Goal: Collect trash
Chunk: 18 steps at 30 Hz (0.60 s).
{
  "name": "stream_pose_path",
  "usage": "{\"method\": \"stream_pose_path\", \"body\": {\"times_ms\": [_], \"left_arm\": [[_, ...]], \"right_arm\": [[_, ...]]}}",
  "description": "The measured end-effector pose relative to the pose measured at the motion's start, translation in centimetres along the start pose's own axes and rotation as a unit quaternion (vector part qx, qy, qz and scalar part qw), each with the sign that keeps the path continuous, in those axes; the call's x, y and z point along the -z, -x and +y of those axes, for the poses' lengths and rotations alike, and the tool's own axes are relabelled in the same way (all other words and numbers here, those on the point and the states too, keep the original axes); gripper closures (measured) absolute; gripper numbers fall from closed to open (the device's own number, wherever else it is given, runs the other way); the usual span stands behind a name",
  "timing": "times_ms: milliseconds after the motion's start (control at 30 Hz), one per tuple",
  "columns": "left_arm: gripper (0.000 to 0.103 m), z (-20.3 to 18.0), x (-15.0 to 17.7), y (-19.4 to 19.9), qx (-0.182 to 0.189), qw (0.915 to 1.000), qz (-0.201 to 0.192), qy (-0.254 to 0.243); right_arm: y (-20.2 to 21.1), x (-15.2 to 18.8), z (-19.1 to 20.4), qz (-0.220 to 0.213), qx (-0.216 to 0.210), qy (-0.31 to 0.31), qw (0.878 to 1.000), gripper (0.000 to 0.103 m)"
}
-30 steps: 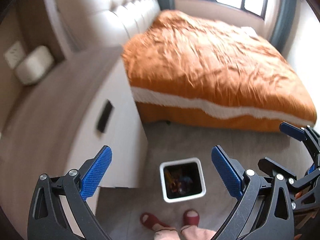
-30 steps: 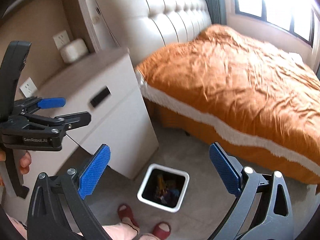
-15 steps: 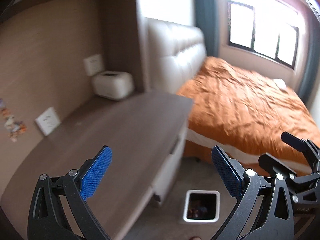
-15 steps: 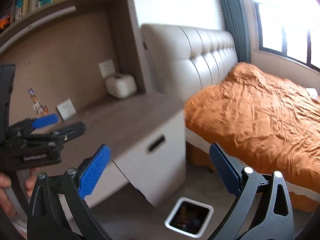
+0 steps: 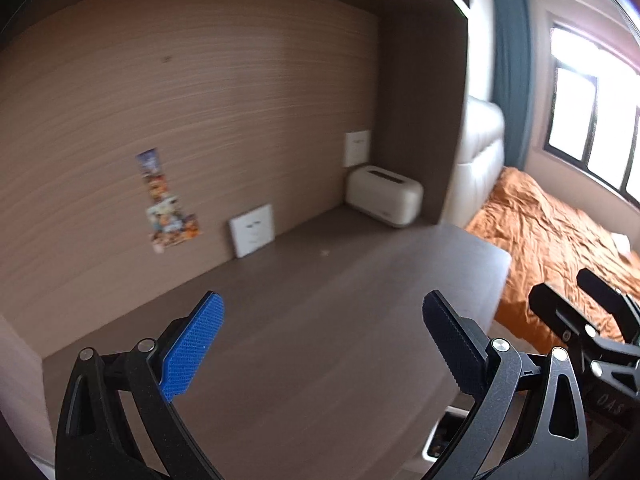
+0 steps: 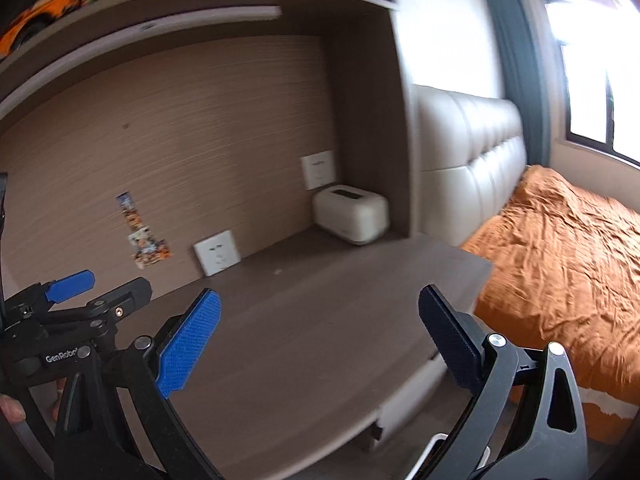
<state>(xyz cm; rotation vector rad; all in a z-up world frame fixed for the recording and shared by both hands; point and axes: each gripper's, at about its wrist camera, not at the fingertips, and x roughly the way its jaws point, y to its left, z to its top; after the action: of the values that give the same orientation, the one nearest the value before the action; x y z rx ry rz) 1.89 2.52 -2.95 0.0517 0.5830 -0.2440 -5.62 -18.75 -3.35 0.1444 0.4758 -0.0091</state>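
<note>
My left gripper (image 5: pixel 324 344) is open and empty above the brown desk top (image 5: pixel 320 320). My right gripper (image 6: pixel 320 340) is also open and empty over the same desk top (image 6: pixel 304 320). The white trash bin (image 5: pixel 438 438) shows only as a corner on the floor below the desk edge, behind the left gripper's right finger; its rim (image 6: pixel 430 446) peeks out low in the right wrist view. A colourful paper strip (image 5: pixel 166 200) sticks on the wooden back wall; the same strip (image 6: pixel 144 236) appears at left in the right wrist view. No loose trash shows on the desk.
A cream box (image 5: pixel 384 196) stands in the desk's back corner beside wall sockets (image 5: pixel 252 230). An orange bed (image 6: pixel 568 260) with a padded headboard (image 6: pixel 468 160) lies to the right. A shelf (image 6: pixel 160 12) with books and a toy overhangs the desk.
Both grippers have tilted up from the floor and bin to the desk top and back wall. The bin has slid almost out of view. Both stay open.
</note>
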Motion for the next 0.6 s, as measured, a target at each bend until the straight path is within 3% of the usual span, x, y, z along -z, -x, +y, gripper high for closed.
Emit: {"method": "stream_pose_path", "body": {"times_ms": [200, 600], "left_arm": [[0.005, 4.0, -0.5, 0.3, -0.015, 0.9998, -0.007, 0.009], [0.005, 6.4, -1.0, 0.1, -0.034, 0.9993, -0.009, -0.015]], "right_arm": [[-1.1, -0.5, 4.6, -0.004, -0.003, 0.022, 1.000, 0.004], [-2.7, -1.3, 7.4, 0.013, -0.018, 0.009, 1.000, 0.004]]}}
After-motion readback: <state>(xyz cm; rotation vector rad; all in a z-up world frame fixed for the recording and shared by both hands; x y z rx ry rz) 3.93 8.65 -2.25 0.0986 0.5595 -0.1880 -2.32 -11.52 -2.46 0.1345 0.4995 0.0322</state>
